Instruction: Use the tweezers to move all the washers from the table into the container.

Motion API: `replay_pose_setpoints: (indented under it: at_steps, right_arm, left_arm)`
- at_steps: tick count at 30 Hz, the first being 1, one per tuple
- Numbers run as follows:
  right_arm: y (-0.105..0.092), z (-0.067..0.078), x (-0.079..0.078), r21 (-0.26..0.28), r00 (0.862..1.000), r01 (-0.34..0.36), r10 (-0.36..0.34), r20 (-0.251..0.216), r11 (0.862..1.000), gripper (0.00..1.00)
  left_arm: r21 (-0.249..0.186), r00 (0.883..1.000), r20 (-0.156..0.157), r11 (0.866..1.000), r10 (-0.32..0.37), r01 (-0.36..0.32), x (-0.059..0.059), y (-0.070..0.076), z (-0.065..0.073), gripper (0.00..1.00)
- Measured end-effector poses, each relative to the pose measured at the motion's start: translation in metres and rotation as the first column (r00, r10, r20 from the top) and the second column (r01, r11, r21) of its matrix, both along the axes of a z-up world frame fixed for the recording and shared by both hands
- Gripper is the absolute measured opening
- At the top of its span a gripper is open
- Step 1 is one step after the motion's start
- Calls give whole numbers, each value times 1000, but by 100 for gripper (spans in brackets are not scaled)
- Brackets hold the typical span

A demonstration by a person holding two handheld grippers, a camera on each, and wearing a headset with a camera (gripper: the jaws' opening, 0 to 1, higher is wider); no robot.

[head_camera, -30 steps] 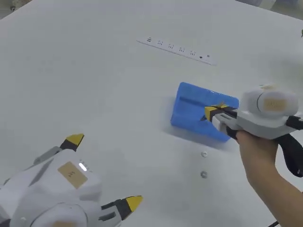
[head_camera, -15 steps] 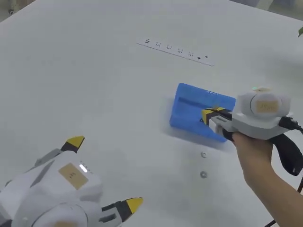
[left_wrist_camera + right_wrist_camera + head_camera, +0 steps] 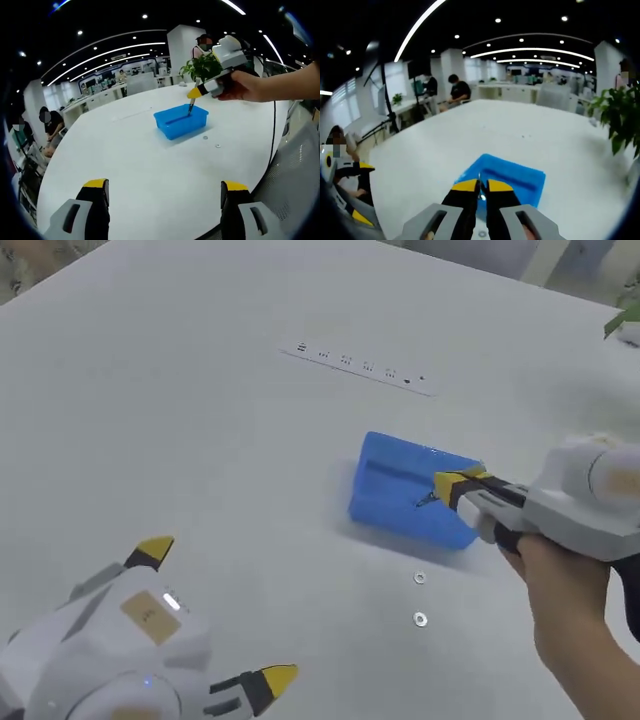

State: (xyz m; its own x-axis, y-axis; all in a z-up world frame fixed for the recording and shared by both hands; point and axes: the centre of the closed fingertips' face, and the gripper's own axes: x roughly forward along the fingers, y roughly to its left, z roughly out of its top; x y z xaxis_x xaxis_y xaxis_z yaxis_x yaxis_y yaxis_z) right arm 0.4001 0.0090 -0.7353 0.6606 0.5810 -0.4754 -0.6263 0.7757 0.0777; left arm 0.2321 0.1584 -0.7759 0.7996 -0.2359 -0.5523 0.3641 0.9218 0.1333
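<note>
Your right claw (image 3: 452, 485) is pinched narrow on the tweezers (image 3: 428, 498), its yellow tips nearly touching. The tweezers jut out from between those tips, and their long axis slants down and away from the claw. Their points aim into the blue container (image 3: 395, 502), which sits directly under the claw's front. I cannot tell whether the points carry anything. Two washers (image 3: 419, 578) lie flat on the desk (image 3: 200, 420) beneath the claw's body, just outside the container's near wall and slightly apart from each other. Your left claw (image 3: 217, 612) is spread wide with nothing between its tips, low over bare desk and well apart from the container. Beyond the right claw, past the container, lies a white power strip (image 3: 355, 368).
</note>
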Motion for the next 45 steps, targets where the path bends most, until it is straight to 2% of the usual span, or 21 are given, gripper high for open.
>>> replay_pose_setpoints:
  at_steps: [4,9,18,23,26,37,45]
  right_arm:
    - [-9,-6,-14,-28,1000,1,-1,-6,1000,2]
    - [-20,-27,-27,-37,998,18,-21,-66,999,2]
    - [-22,-53,-28,-58,993,21,-28,-113,998,2]
    - [-25,-63,-31,-105,993,10,-22,-112,994,2]
    - [-27,-63,-28,-89,994,16,-26,-106,996,2]
    - [-26,-65,-21,-97,995,16,-26,-100,995,2]
    - [-25,-66,-26,-89,992,23,-34,-124,996,2]
  left_arm:
    - [1,1000,0,1000,-2,2,0,0,0,94]
    - [6,1000,0,1000,-1,1,0,0,0,94]
    - [14,1000,-6,1000,-1,1,0,1,-2,94]
    - [19,1000,-10,1000,3,-3,0,2,-3,93]
    - [20,1000,-8,1000,7,-7,0,3,-3,93]
    - [29,1000,-13,1000,5,-5,0,3,-4,93]
    - [32,1000,-11,999,6,-6,0,4,-4,92]
